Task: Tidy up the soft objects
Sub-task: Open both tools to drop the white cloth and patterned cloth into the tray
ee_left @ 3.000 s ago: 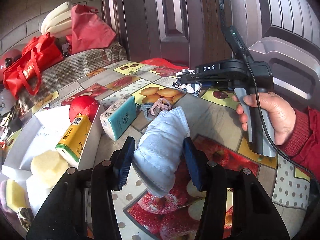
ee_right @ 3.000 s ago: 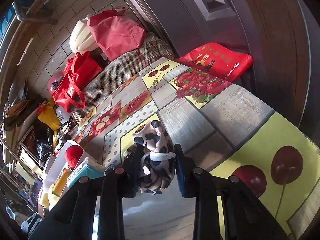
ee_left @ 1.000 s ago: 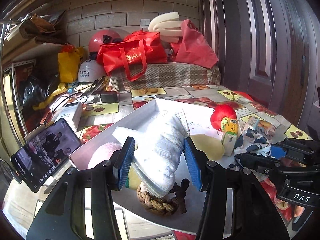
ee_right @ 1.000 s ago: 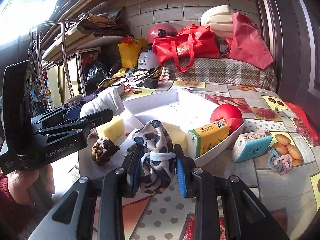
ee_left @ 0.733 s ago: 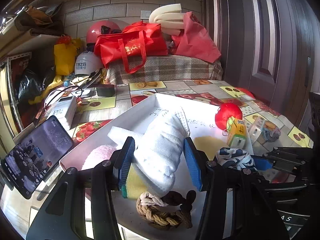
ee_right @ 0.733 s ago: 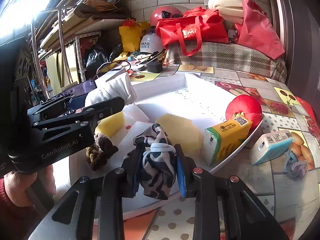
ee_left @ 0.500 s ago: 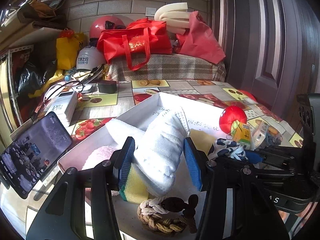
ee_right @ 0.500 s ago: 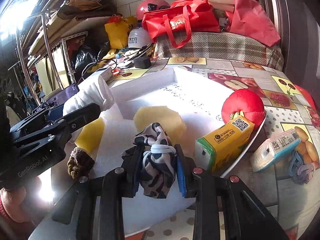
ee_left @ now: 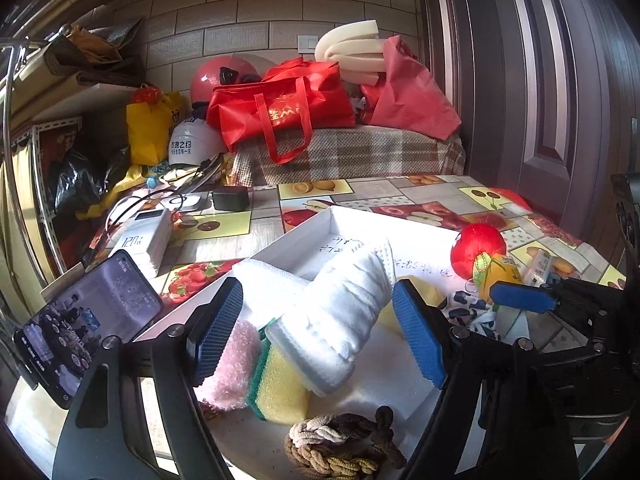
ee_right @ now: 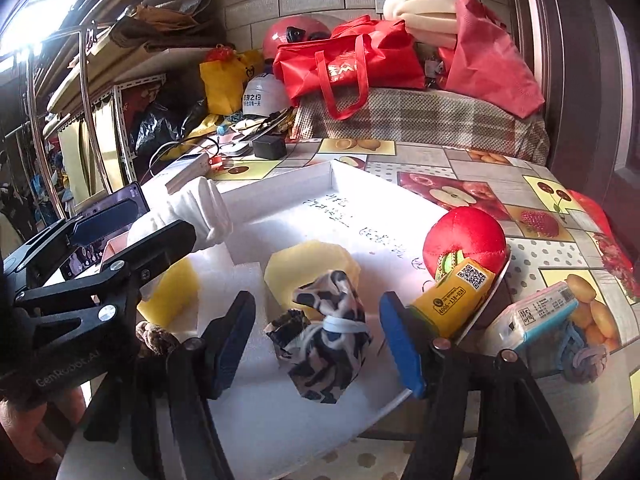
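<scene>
Left wrist view: left gripper [ee_left: 316,338] spread wide, white rolled towel [ee_left: 340,312] loose between the pads, lying across the yellow sponge [ee_left: 280,384] in the white tray [ee_left: 296,236], lower centre. Risk: towel may roll off that stack. Right wrist view, lower centre: right gripper [ee_right: 316,338] also released, patterned cloth pouch [ee_right: 324,344] on the tray floor. Only this view shows the teal carton [ee_right: 536,316] outside, lower right.
</scene>
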Action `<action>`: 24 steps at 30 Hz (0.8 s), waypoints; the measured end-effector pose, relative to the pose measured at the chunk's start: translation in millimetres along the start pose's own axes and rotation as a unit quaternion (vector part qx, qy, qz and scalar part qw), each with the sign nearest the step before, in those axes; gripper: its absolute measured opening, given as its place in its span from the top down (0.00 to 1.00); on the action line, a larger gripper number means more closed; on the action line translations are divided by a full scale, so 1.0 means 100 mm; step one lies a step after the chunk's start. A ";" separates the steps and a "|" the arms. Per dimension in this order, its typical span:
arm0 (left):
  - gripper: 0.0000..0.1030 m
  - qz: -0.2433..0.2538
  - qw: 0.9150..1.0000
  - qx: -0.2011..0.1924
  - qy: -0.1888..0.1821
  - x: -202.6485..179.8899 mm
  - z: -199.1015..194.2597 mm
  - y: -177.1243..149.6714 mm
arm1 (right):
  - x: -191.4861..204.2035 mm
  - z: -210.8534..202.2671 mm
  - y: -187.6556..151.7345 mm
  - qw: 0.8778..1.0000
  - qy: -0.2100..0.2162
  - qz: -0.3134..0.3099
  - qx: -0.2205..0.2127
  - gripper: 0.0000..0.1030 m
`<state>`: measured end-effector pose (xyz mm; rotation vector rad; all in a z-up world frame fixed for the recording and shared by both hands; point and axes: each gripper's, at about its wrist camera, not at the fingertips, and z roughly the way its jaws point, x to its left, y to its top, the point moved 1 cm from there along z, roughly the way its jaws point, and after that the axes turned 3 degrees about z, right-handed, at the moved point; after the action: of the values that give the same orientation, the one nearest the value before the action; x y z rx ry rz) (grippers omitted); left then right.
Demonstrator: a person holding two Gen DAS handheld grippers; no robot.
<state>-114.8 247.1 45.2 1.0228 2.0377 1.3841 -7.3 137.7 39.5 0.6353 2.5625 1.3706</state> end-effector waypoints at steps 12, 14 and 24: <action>0.00 -0.009 1.000 -0.026 0.008 0.03 -0.11 0.01 | 0.12 -0.11 0.02 0.998 -0.023 -0.038 -0.040 0.00; 0.00 -0.009 1.000 -0.028 0.008 0.04 -0.11 0.01 | 0.09 -0.13 0.01 0.998 -0.022 -0.030 -0.043 0.00; 0.00 -0.022 0.998 -0.050 0.029 0.09 -0.21 0.00 | 0.08 -0.28 -0.01 0.995 -0.062 -0.017 -0.079 0.00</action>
<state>-135.7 242.0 53.4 0.8984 1.9976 1.4931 -24.7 119.9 54.4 0.6247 2.3316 1.4554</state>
